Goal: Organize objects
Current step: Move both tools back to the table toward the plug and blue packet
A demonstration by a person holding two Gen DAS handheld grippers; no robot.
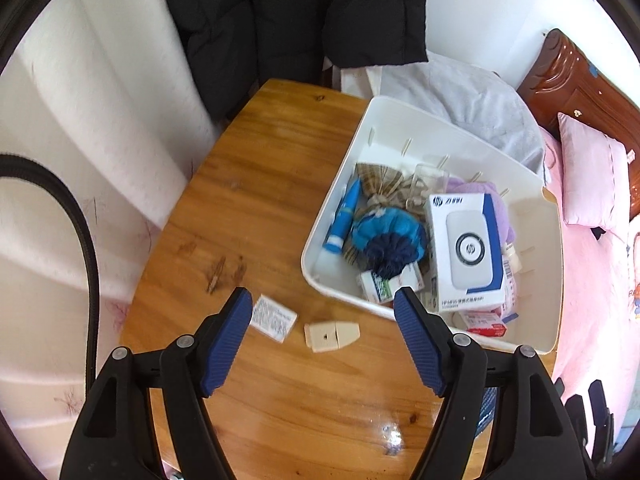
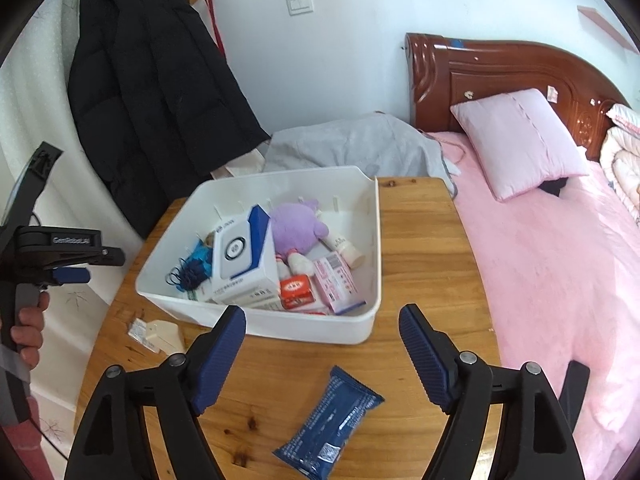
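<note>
A white plastic bin (image 1: 340, 184) (image 2: 280, 326) stands on the wooden table (image 1: 260, 184) (image 2: 420, 248), holding a white and blue HP box (image 1: 466, 248) (image 2: 240, 256), a purple plush (image 2: 298, 226), a blue tube (image 1: 344, 216), scrunchies and small boxes. My left gripper (image 1: 324, 312) is open and empty above a beige plug (image 1: 331, 334) and a small white printed packet (image 1: 274, 318) on the table. My right gripper (image 2: 322, 330) is open and empty above a dark blue snack packet (image 2: 330, 420). The plug and packet also show in the right wrist view (image 2: 160, 334).
A black coat (image 2: 152, 92) hangs at the wall behind the table. A bed with a pink sheet (image 2: 560, 272), a pink pillow (image 2: 520, 140) and a wooden headboard (image 2: 500, 68) lies right of the table. Grey cloth (image 2: 352, 144) lies behind the bin.
</note>
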